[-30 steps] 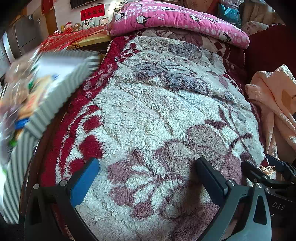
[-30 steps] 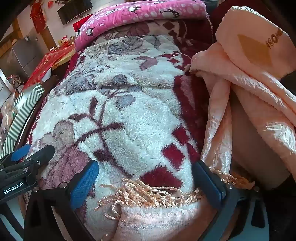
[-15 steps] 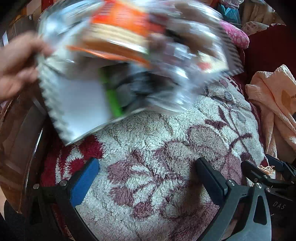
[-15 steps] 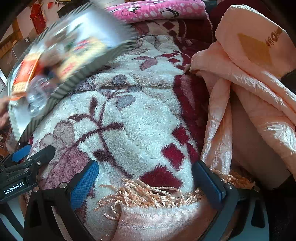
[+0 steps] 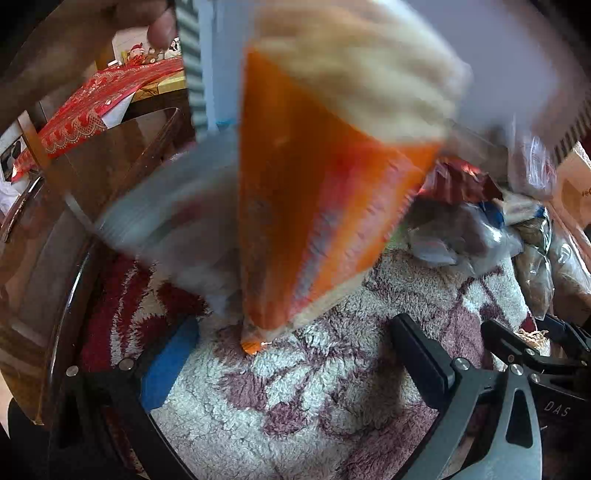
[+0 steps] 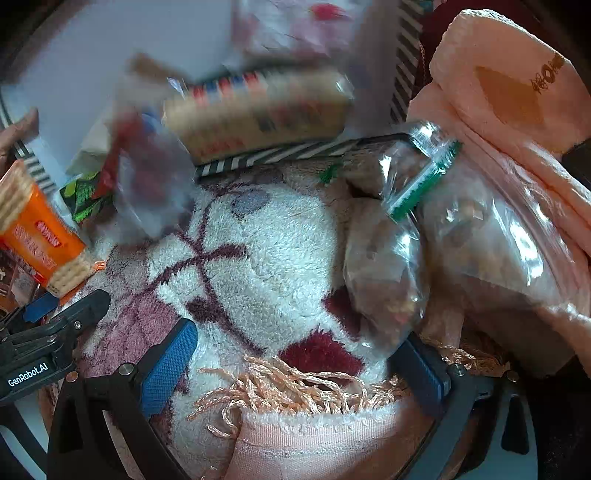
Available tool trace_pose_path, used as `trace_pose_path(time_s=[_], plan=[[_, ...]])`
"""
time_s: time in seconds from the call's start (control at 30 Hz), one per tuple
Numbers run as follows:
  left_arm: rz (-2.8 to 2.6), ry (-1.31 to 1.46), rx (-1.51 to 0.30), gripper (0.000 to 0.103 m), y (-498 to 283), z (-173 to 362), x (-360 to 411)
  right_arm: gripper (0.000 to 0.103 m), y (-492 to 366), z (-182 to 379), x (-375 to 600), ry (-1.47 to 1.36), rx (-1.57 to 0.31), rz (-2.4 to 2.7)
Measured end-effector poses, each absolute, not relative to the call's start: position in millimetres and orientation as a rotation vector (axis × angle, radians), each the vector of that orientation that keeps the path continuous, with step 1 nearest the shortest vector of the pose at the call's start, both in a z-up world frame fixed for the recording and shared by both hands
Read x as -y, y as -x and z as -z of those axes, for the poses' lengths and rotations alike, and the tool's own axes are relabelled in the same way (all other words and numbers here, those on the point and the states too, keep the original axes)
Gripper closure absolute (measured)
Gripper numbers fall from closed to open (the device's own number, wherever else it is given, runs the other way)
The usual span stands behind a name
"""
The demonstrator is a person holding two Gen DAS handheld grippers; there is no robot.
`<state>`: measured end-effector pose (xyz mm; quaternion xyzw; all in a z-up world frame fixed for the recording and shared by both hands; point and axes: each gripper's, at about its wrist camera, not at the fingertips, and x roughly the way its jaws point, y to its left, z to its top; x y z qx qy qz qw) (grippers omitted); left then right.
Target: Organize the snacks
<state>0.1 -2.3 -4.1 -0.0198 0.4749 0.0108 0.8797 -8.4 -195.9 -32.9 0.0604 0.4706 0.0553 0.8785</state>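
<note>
A hand [image 5: 159,29] tips a black-and-white striped box [image 6: 280,157] over the floral blanket [image 6: 277,258], and snacks are spilling out, blurred. An orange cracker packet [image 5: 317,206] stands on end just ahead of my left gripper [image 5: 295,360], which is open and holds nothing. A long beige biscuit pack [image 6: 258,110] hangs at the box's rim. Clear bags of nuts [image 6: 384,266] lie against my right gripper's right finger. My right gripper [image 6: 295,365] is open and holds nothing. The orange packet [image 6: 40,236] shows at the far left of the right wrist view.
A peach towel [image 6: 509,92] is heaped along the blanket's right side, its fringe under my right gripper. A dark wooden edge [image 5: 55,258] borders the blanket on the left, with a red cloth [image 5: 92,110] beyond. More wrapped snacks [image 5: 461,229] are piled at the far right.
The striped box came from the left edge, was lifted over the blanket and tipped; snacks have dropped onto the blanket. Neither gripper has moved.
</note>
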Motion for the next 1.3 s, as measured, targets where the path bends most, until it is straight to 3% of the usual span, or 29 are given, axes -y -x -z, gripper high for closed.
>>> trace_pose_path(time_s=[1.3], plan=[[-0.022,0.044,-0.990,0.000,1.3,0.5,-0.1,0.000,9.3,32.6,196.1,-0.129,-0.979,-0.116]])
